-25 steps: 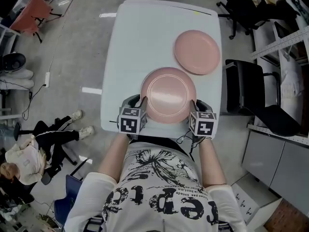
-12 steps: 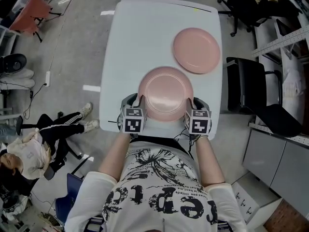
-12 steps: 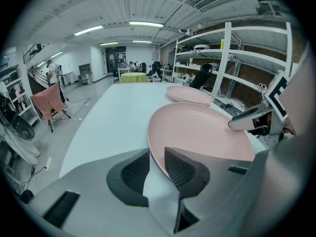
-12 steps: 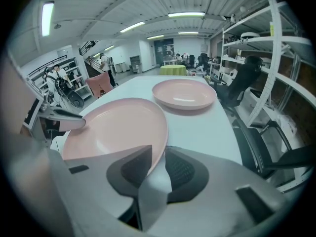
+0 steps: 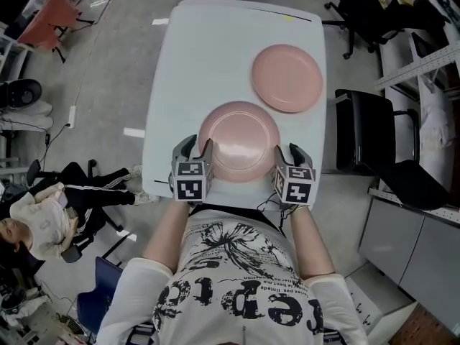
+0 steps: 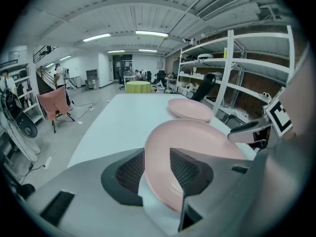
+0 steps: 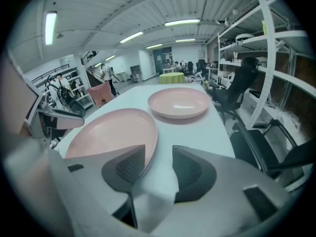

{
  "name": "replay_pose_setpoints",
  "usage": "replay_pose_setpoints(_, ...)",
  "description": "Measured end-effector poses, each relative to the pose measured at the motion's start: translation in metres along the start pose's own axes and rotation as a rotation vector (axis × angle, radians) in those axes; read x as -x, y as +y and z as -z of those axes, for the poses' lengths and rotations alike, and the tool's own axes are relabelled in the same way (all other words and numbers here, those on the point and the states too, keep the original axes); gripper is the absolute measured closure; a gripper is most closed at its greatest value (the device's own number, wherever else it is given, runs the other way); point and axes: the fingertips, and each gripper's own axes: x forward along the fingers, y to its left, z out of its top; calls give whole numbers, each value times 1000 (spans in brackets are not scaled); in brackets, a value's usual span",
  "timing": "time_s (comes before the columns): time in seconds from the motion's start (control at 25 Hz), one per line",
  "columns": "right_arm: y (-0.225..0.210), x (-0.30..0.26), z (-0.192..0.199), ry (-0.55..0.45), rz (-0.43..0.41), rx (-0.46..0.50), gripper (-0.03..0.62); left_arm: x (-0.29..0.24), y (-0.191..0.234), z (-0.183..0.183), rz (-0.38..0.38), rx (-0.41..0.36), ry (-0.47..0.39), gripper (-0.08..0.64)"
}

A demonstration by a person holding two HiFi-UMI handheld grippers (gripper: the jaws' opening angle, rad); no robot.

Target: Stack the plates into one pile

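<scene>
Two pink plates lie on the white table [image 5: 208, 49]. The far plate [image 5: 287, 77] [image 6: 190, 110] [image 7: 178, 102] rests at the back right. The near plate [image 5: 238, 141] [image 6: 197, 142] [image 7: 108, 132] sits at the front edge between both grippers. My left gripper [image 5: 195, 148] [image 6: 158, 169] is at its left rim, jaws opening, with the rim running between the pads. My right gripper [image 5: 290, 152] [image 7: 159, 169] is at its right rim, jaws opening. That rim lies by the left pad, with bare table showing up to the right pad.
Black office chairs [image 5: 374, 139] stand close to the table's right side. A person [image 5: 43, 221] sits on the floor to the left, and a red chair [image 5: 43, 16] is at the far left. The table's front edge is against my body.
Both grippers' jaws have spread wider around the near plate's rims. The plate and grippers sit slightly further left in the head view; the far plate has shifted with them.
</scene>
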Motion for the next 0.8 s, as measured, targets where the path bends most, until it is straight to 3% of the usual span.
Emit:
replay_pose_setpoints(0.2,-27,15,-28,-59,6,-27,411,9,-34,-52,116,99,-129,385)
replay_pose_setpoints(0.32,-53,12,-49,-87,37,-50,411,-8,-43,-82,142,114,-151,385)
replay_pose_setpoints(0.52,-94,-4,-81,-104,89,-103,412,-55,-59,-125,211,95,-114,381)
replay_pose_setpoints(0.8,-131,-50,-112,-85,125,-145,411,-138,-60,-157,260,44,-9,377)
